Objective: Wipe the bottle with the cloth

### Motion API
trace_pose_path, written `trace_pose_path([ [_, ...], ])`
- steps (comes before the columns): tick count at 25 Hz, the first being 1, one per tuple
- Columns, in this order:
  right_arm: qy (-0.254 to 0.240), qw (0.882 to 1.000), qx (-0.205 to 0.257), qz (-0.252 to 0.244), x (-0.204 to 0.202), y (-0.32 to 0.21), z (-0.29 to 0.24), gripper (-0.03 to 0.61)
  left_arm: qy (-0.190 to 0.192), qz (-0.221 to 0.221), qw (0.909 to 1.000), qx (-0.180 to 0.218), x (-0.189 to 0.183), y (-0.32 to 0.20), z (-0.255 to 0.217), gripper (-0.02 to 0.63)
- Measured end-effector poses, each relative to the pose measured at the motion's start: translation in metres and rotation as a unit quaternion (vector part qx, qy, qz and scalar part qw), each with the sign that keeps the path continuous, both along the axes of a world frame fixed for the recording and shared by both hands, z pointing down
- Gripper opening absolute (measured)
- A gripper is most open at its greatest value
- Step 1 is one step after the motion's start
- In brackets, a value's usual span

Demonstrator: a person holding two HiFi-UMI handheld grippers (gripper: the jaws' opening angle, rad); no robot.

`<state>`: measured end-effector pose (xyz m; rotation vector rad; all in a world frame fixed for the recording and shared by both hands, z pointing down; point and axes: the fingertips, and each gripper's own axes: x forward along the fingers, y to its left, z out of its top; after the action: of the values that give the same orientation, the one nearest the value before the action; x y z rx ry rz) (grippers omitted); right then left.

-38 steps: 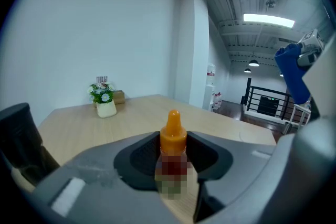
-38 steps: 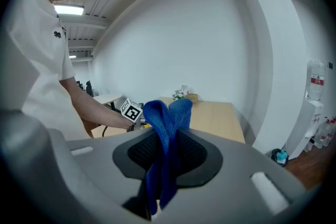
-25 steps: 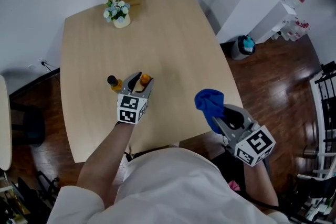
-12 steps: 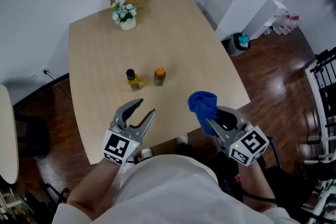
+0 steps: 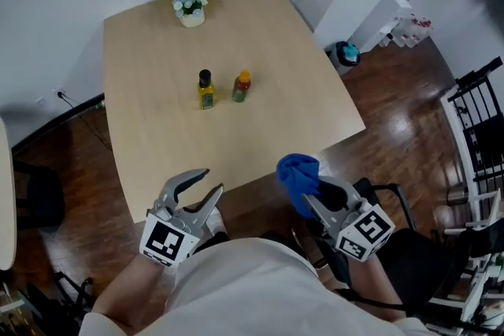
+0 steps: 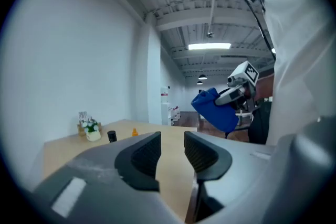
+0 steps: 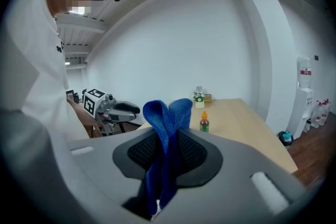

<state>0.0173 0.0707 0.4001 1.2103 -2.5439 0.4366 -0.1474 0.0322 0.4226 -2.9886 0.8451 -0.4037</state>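
Note:
Two small bottles stand mid-table: a yellow one with a black cap [image 5: 205, 90] [image 6: 112, 136] and one with an orange cap [image 5: 241, 86] [image 7: 204, 122]. My left gripper [image 5: 206, 183] [image 6: 172, 149] hangs at the table's near edge, well short of both bottles. Its jaws are closing, a gap still shows between them, and nothing is in it. My right gripper [image 5: 313, 199] [image 7: 168, 152] is off the near right corner, shut on a blue cloth [image 5: 298, 173] [image 7: 167, 126] [image 6: 215, 110] that sticks up past the pads.
A flower pot [image 5: 190, 6] and a card holder sit at the wooden table's [image 5: 157, 51] far edge. A bin [image 5: 344, 53] and white shelf [image 5: 405, 20] stand beyond the right side. A black chair [image 5: 409, 248] and a metal rack [image 5: 480, 114] are at right.
Both grippers have drawn back from the table toward the body. The left gripper left the two bottles behind, and its jaws have narrowed. The cloth stays in the right gripper.

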Motion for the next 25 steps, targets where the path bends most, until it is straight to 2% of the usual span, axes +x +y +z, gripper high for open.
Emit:
trace_pose_path([
  [5,-0.011,1.000,0.023,-0.011,-0.001,0.064,-0.012,0.095,-0.038,-0.009,0.9981,0.048,0.005,0.074,-0.012,0.136],
  [8,-0.016,0.999,0.029,-0.009,0.012,0.118,-0.013,0.095,-0.064,-0.010,0.9944,0.084,0.016,0.124,-0.017,0.087],
  [11,-0.022,0.999,0.023,-0.001,0.036,0.179,-0.003,0.095,-0.069,0.004,0.9953,0.069,0.036,0.179,-0.014,0.112],
  [14,-0.037,0.999,0.011,0.010,0.052,0.233,0.018,0.095,-0.089,-0.006,0.9921,0.089,0.049,0.233,-0.010,0.105],
  [17,-0.056,0.998,-0.001,0.004,0.045,0.271,0.029,0.095,-0.097,-0.010,0.9925,0.074,0.042,0.277,-0.013,0.100],
  [21,-0.074,0.997,0.011,0.000,0.032,0.307,0.031,0.095,-0.138,0.010,0.9877,0.074,0.031,0.313,-0.008,0.100],
  [23,-0.077,0.997,0.018,0.006,0.028,0.320,0.032,0.095,-0.135,0.020,0.9876,0.079,0.031,0.321,-0.007,0.101],
  [25,-0.078,0.997,0.024,0.009,0.020,0.331,0.030,0.095,-0.111,0.024,0.9902,0.081,0.029,0.324,-0.012,0.101],
])
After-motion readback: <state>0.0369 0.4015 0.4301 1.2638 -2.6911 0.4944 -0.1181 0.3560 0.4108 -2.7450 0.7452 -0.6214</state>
